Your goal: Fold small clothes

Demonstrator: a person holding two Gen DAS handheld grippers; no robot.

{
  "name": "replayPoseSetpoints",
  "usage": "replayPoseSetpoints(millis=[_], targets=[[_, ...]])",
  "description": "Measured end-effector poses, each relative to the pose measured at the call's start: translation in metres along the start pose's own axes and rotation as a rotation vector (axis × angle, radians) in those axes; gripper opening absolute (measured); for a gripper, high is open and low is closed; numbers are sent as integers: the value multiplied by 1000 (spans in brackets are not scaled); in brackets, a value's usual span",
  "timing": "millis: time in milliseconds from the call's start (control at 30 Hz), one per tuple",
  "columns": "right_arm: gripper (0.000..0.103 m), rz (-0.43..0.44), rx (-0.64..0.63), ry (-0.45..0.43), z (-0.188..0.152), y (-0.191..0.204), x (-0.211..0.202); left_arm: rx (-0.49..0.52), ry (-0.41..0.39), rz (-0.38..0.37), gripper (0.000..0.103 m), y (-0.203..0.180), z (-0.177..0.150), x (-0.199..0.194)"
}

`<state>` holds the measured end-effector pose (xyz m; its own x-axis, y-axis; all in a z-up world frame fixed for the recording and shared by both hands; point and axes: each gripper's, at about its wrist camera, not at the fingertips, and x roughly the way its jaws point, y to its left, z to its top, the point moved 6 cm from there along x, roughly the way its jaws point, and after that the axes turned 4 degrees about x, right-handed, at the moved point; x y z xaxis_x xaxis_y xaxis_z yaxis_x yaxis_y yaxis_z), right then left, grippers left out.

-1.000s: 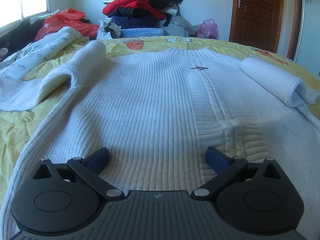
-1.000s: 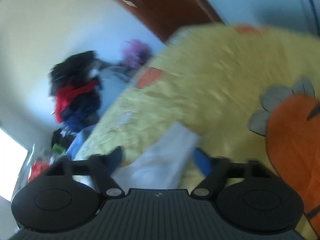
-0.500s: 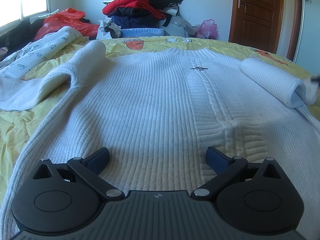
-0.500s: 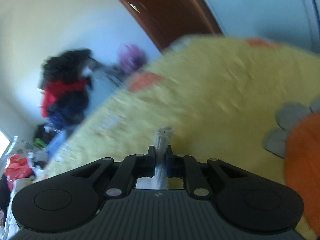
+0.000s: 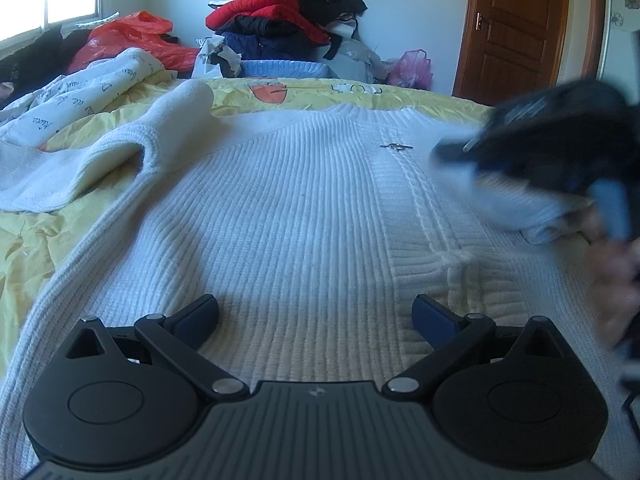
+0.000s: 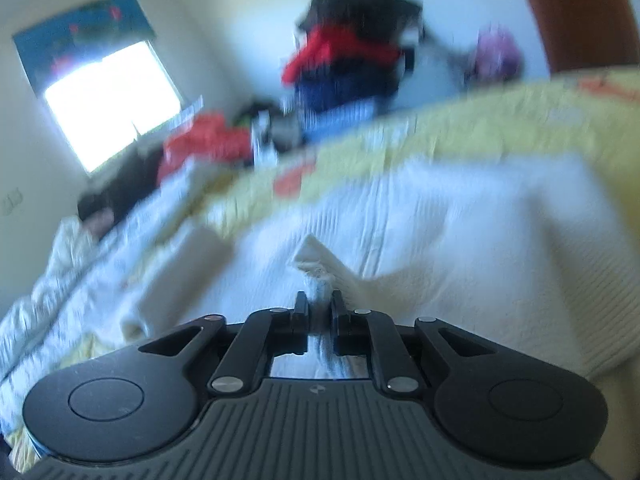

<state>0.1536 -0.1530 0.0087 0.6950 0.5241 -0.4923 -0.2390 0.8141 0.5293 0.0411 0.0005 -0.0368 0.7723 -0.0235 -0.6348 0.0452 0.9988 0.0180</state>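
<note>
A white ribbed knit sweater (image 5: pixel 300 200) lies flat on the bed, its left sleeve (image 5: pixel 120 152) bent outward. My left gripper (image 5: pixel 316 312) hovers open over the hem with nothing between its fingers. In the left wrist view my right gripper (image 5: pixel 452 154) is a dark blur over the sweater's right side, a hand behind it. In the right wrist view the right gripper (image 6: pixel 319 304) pinches the cuff of the right sleeve (image 6: pixel 320 264) above the sweater body (image 6: pixel 440 220). Its jaws are opening slightly, with the cloth still between the pads.
A yellow printed bedsheet (image 5: pixel 40 240) surrounds the sweater. A white lettered quilt (image 5: pixel 80 96) lies at the left, with a red bag (image 5: pixel 132 36) behind it. A pile of clothes (image 5: pixel 288 12) stands past the bed's far edge. A brown door (image 5: pixel 516 28) is at the back right.
The right gripper shut on the right sleeve's cuff and swung it leftward over the sweater body, rolling as it went. The left gripper stayed still and open.
</note>
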Motion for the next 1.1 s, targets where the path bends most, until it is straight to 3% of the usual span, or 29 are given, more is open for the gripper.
replayPoseSetpoints(millis=[100, 267, 400, 567, 667, 767, 800, 867, 967, 1033, 1100], targets=[[37, -13, 56, 21, -9, -6, -7, 2, 0, -1, 103, 0, 0, -1], [65, 53, 131, -103, -11, -31, -80, -16, -6, -16, 103, 2, 2, -3], [64, 65, 217, -109, -31, -66, -109, -103, -3, -84, 103, 9, 19, -10], [65, 38, 242, -79, -57, -89, -103, -343, 10, -343, 103, 6, 65, 1], [66, 56, 255, -87, -56, -87, -94, -363, 89, -384, 103, -7, 81, 29], [67, 95, 286, -104, -58, -94, -99, -386, 195, -415, 74, -17, 81, 58], [67, 108, 297, -109, -58, -95, -101, -410, 237, -437, 56, -19, 79, 66], [67, 132, 319, -120, -60, -101, -105, -418, 249, -450, 53, -23, 78, 72], [67, 145, 337, -132, -59, -102, -106, -344, 226, -415, 45, -33, 76, 74], [68, 147, 337, -135, -59, -100, -106, -316, 228, -374, 23, -34, 74, 77], [68, 150, 337, -135, -59, -100, -106, -309, 225, -356, 13, -31, 76, 78]])
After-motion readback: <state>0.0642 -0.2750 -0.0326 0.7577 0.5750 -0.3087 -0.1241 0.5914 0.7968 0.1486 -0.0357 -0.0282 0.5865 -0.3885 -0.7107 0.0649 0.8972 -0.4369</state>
